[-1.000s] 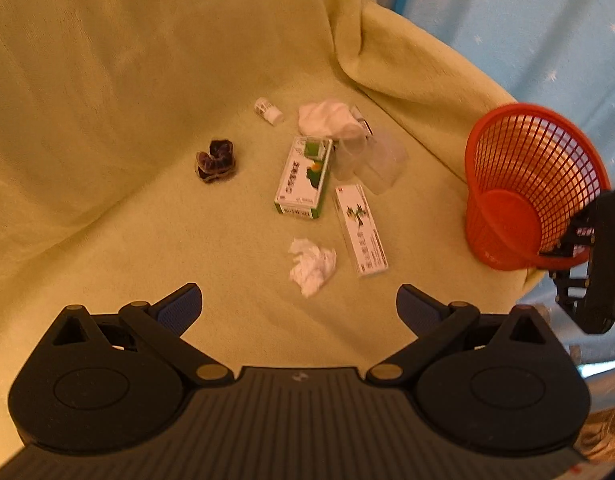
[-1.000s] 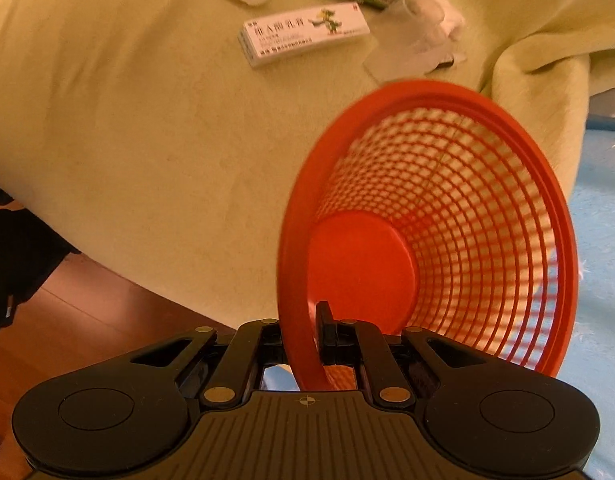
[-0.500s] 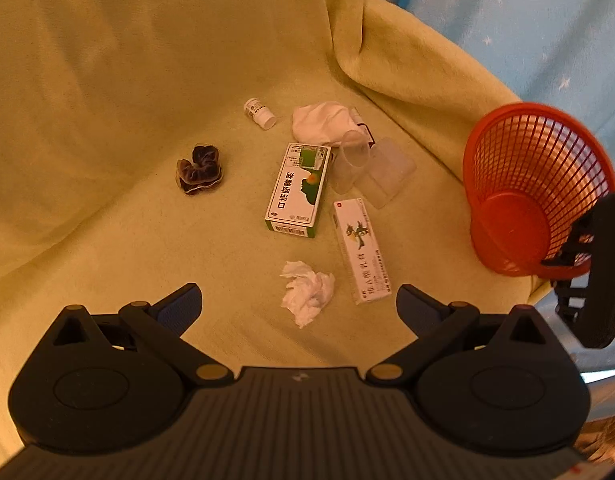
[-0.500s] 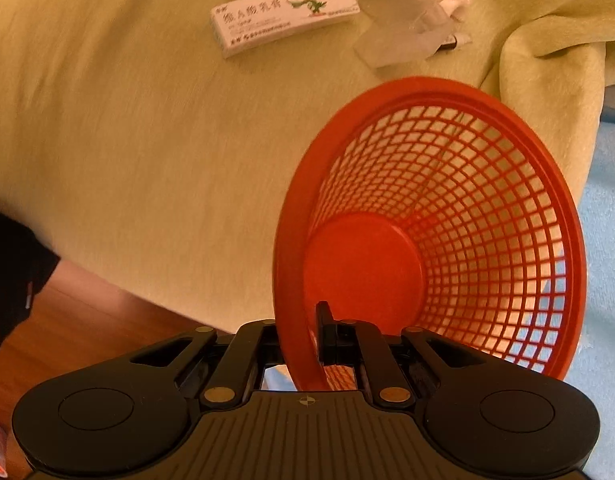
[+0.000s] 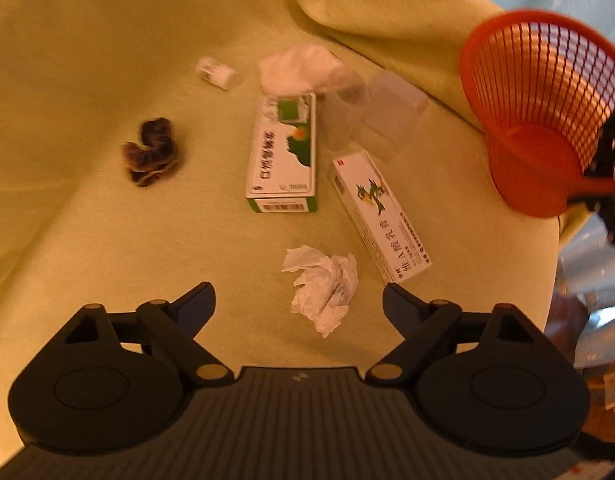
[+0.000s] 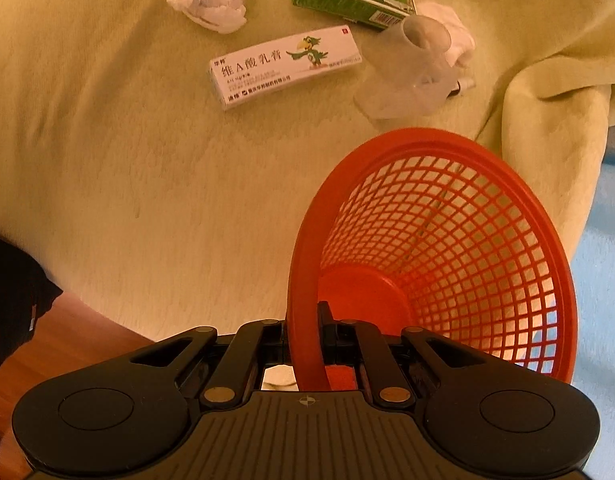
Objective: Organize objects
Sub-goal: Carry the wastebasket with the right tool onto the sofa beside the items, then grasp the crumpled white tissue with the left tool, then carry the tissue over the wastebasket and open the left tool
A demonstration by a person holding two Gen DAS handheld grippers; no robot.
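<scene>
The right gripper [image 6: 305,334] is pinching the rim of the red basket [image 6: 447,240] with its jaws closed tight on that thin edge, and the basket is hanging tilted at the edge of the blanket-covered couch [image 5: 107,240]. The risk is that the basket is swinging on so narrow a hold; it could twist or slip out. The left gripper [image 5: 299,300] is hovering with its jaws spread wide and holding nothing, just short of the crumpled tissue [image 5: 323,284]. Soft paper could be crushing unevenly and slipping free. Beyond it, the long white box [image 5: 381,216] and the green box [image 5: 283,156] are lying close together. The clear cup [image 5: 343,108], white cloth [image 5: 295,68], small bottle [image 5: 217,72] and dark scrunchie [image 5: 153,152] are crowding the back.
</scene>
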